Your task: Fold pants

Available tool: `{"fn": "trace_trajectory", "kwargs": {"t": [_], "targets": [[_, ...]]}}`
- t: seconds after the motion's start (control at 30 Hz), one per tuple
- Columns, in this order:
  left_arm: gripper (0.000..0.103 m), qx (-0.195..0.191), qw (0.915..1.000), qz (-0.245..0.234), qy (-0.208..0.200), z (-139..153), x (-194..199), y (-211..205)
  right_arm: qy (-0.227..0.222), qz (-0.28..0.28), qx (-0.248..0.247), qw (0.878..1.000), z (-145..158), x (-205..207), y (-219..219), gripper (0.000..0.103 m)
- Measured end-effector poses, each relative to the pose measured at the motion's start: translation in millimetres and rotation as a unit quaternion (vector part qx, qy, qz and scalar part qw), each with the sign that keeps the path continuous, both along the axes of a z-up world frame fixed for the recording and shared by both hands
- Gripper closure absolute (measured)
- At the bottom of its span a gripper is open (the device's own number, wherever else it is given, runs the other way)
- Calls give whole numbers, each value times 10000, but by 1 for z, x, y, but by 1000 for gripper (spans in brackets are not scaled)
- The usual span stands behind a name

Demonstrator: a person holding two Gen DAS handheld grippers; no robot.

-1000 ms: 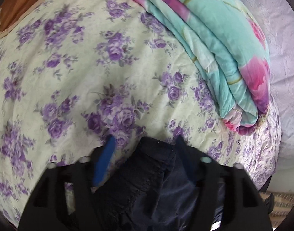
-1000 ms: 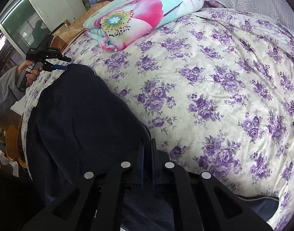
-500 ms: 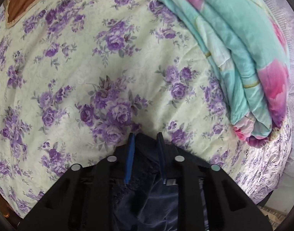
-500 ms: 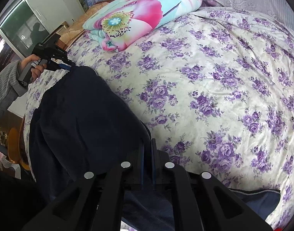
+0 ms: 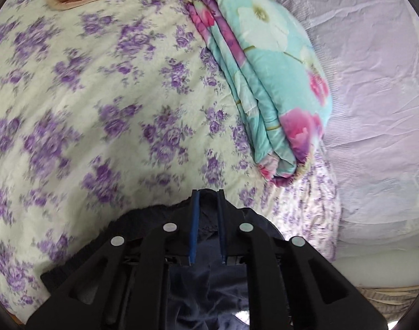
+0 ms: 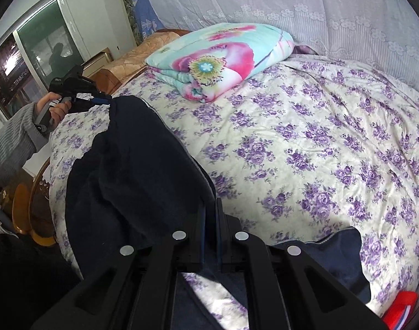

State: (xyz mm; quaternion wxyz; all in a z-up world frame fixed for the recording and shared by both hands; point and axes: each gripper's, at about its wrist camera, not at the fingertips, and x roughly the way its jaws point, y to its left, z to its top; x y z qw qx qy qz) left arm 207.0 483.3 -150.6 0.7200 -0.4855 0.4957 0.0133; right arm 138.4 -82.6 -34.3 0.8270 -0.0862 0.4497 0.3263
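The dark navy pants [image 6: 132, 165] are hanging lifted off the floral bedspread [image 6: 319, 137], stretched in a sagging span between two pinched edges (the fabric looks soft, slightly fuzzy), while another part [image 6: 341, 258] is lying flat on the bedspread near its front edge.

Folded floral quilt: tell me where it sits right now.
In the right wrist view the folded floral quilt lies at the far end of the bedspread, beyond the dark pants.
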Motion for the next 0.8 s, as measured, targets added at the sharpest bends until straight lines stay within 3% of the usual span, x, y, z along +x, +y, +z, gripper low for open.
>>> {"fn": "trace_trajectory", "kwargs": {"t": [0.07, 0.13, 0.17, 0.27, 0.4, 0.47, 0.5, 0.53, 0.8], "targets": [[93, -92, 9999, 30, -113, 6, -25, 4, -54, 30, 19, 10000, 5, -31, 4, 97], [103, -39, 9998, 74, -163, 5, -53, 8, -83, 87, -46, 9999, 4, -65, 11, 97], [103, -29, 9998, 131, -165, 4, -72, 16, -35, 125, -91, 9999, 0, -83, 14, 97], [103, -189, 9997, 176, -47, -12, -118, 28, 315, 168, -212, 9991, -23, -133, 23, 97], [103, -524, 9985, -128, -94, -32, -163, 15, 688, 17, -370, 9969, -63, -174, 35, 97], [95, -662, 9974, -184, -196, -38, -171, 2, 719, -133, -331, 9968, -71, -184, 39, 97], [80, -671, 9974, -203, -180, -42, -172, -4, 707, -172, -318, 9968, -71, -187, 41, 97], [73, -617, 9977, -206, -168, -46, -171, -9, 665, -206, -344, 9970, -71, -188, 41, 97], [72, -628, 9976, 260, -122, -66, -179, 2, 184, -441, -311, 9984, -44, -192, 39, 97]]}}
